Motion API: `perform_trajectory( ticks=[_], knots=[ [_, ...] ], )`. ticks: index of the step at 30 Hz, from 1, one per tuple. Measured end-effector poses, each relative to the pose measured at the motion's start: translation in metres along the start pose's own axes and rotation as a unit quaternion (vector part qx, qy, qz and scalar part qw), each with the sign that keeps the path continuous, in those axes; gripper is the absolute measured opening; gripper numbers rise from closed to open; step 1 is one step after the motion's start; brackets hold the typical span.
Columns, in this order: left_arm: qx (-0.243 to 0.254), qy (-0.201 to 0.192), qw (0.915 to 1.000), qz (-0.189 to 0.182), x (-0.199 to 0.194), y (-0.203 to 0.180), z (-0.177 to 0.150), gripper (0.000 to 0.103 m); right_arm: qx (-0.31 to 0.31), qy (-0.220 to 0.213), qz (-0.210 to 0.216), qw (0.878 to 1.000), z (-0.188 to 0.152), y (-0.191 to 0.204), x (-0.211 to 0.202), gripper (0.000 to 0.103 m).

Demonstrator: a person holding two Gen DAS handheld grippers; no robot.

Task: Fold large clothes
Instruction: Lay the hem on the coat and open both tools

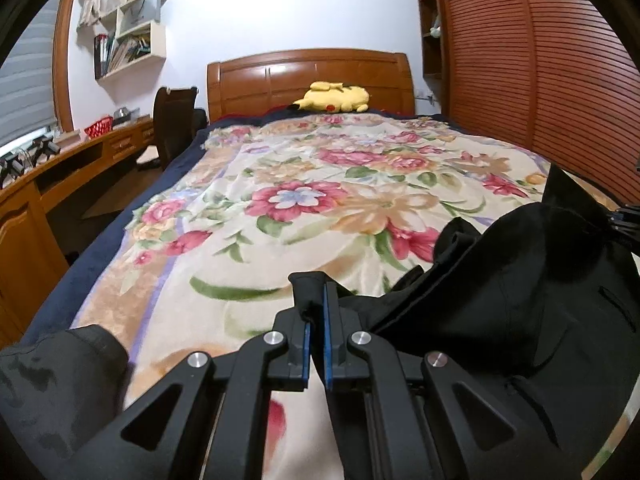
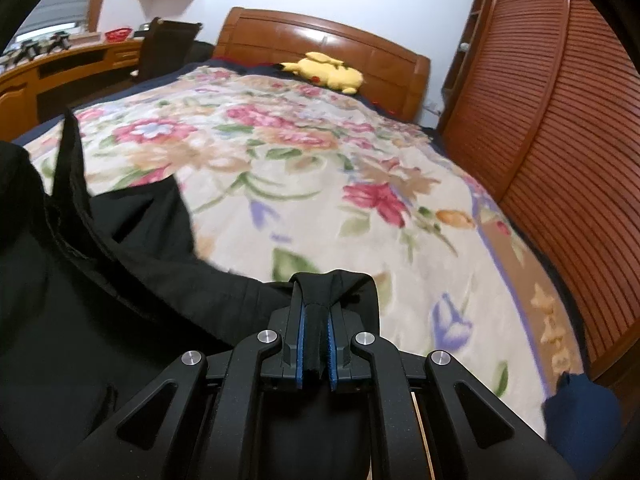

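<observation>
A large black garment hangs stretched above the foot of the bed, over the floral blanket. My left gripper is shut on one edge of the garment. The cloth runs off to the right, where part of the other gripper shows at the frame edge. In the right wrist view my right gripper is shut on another edge of the black garment, which spreads to the left. The lower part of the garment is hidden below both grippers.
A yellow plush toy lies by the wooden headboard. A wooden desk and dark chair stand left of the bed. A slatted wardrobe runs along the right. A dark grey cloth lies at lower left.
</observation>
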State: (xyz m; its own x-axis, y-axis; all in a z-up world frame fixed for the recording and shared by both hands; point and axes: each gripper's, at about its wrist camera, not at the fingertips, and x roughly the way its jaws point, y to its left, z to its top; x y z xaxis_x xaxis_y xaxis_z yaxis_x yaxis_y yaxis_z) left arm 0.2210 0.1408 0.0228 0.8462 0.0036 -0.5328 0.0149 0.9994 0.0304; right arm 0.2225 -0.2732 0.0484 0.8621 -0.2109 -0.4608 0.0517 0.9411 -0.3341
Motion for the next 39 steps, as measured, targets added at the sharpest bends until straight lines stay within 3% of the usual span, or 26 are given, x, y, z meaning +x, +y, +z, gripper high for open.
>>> perform_trajectory(
  ticks=[7, 12, 17, 18, 20, 21, 22, 24, 30, 39],
  knots=[
    [0.005, 0.010, 0.9998, 0.019, 0.023, -0.002, 0.024, 0.002, 0.011, -0.001, -0.034, 0.999, 0.029, -0.001, 0.017, 0.006],
    [-0.018, 0.002, 0.9997, 0.015, 0.028, 0.002, 0.031, 0.003, 0.031, -0.003, -0.049, 0.998, 0.046, -0.003, 0.023, 0.006],
    [-0.014, 0.043, 0.9990, 0.004, 0.037, 0.000, 0.013, 0.006, 0.077, 0.047, -0.030, 0.996, 0.028, 0.004, 0.045, 0.013],
    [-0.010, 0.045, 0.9989, 0.003, 0.036, 0.000, 0.010, 0.008, 0.076, 0.051, -0.027, 0.995, 0.024, 0.007, 0.045, 0.019],
    [-0.004, 0.046, 0.9989, -0.005, 0.032, 0.001, 0.003, 0.015, 0.073, 0.036, -0.030, 0.996, 0.021, 0.010, 0.036, 0.044],
    [-0.002, 0.047, 0.9989, -0.008, 0.029, 0.001, -0.001, 0.022, 0.074, 0.023, -0.028, 0.997, 0.021, 0.010, 0.027, 0.061],
    [0.001, 0.048, 0.9988, -0.007, 0.026, 0.002, -0.004, 0.027, 0.076, 0.016, -0.023, 0.997, 0.022, 0.010, 0.022, 0.071],
    [-0.001, 0.047, 0.9989, -0.006, 0.017, 0.006, -0.009, 0.034, 0.074, 0.004, -0.016, 0.997, 0.021, 0.009, 0.004, 0.075],
    [0.010, 0.048, 0.9985, -0.023, -0.026, 0.011, -0.036, 0.042, 0.043, -0.003, 0.005, 0.999, -0.004, 0.013, -0.039, 0.076],
    [0.021, 0.060, 0.9971, -0.042, -0.086, 0.011, -0.096, 0.044, 0.045, 0.029, 0.040, 0.998, -0.073, 0.006, -0.067, 0.078]
  ],
)
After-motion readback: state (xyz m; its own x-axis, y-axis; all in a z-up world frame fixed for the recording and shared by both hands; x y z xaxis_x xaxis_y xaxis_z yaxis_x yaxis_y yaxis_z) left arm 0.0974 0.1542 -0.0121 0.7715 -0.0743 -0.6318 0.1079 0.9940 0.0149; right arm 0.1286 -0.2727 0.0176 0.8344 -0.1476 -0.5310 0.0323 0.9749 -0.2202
